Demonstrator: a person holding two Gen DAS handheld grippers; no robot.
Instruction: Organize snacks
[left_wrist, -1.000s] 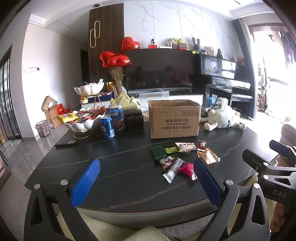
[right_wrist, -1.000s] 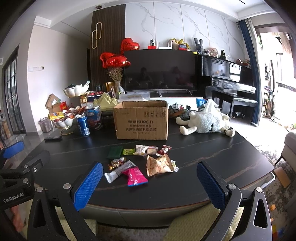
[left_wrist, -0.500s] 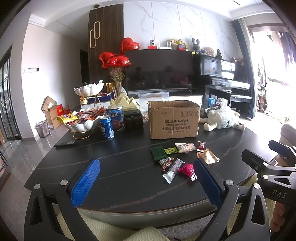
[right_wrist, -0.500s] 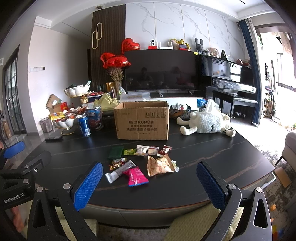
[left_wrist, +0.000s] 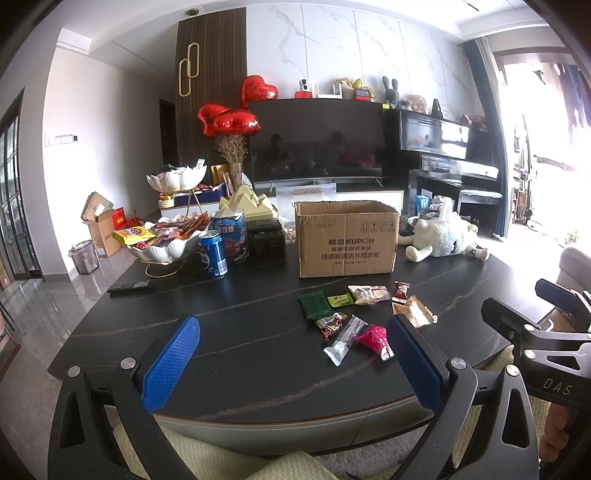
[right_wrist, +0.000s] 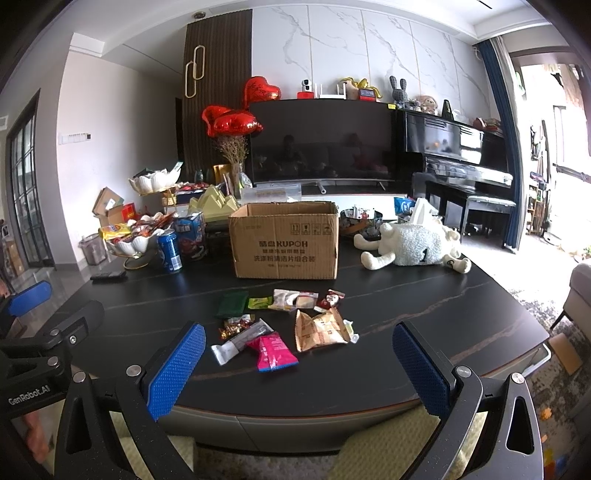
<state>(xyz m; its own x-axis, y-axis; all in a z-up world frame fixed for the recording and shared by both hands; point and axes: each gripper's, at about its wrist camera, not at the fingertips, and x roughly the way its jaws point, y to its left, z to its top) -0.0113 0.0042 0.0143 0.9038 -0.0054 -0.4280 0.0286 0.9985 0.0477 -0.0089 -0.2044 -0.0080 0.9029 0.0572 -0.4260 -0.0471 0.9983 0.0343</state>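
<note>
Several snack packets lie on the black table (left_wrist: 240, 332) in front of an open cardboard box (left_wrist: 347, 238): a dark green packet (right_wrist: 232, 303), a pink packet (right_wrist: 271, 352), a tan bag (right_wrist: 320, 329) and a white bar (right_wrist: 240, 341). The pink packet also shows in the left wrist view (left_wrist: 373, 336). My left gripper (left_wrist: 291, 363) is open and empty, held above the table's near edge, left of the snacks. My right gripper (right_wrist: 299, 367) is open and empty, just before the pile. The box also shows in the right wrist view (right_wrist: 284, 240).
A white bowl of snacks (left_wrist: 166, 245), a blue can (left_wrist: 213, 254) and a remote (left_wrist: 129, 286) stand at the left. A plush sheep (right_wrist: 413, 245) lies at the right. A television stands behind the table.
Both grippers have edged slightly forward toward the table. Nothing on the table has moved.
</note>
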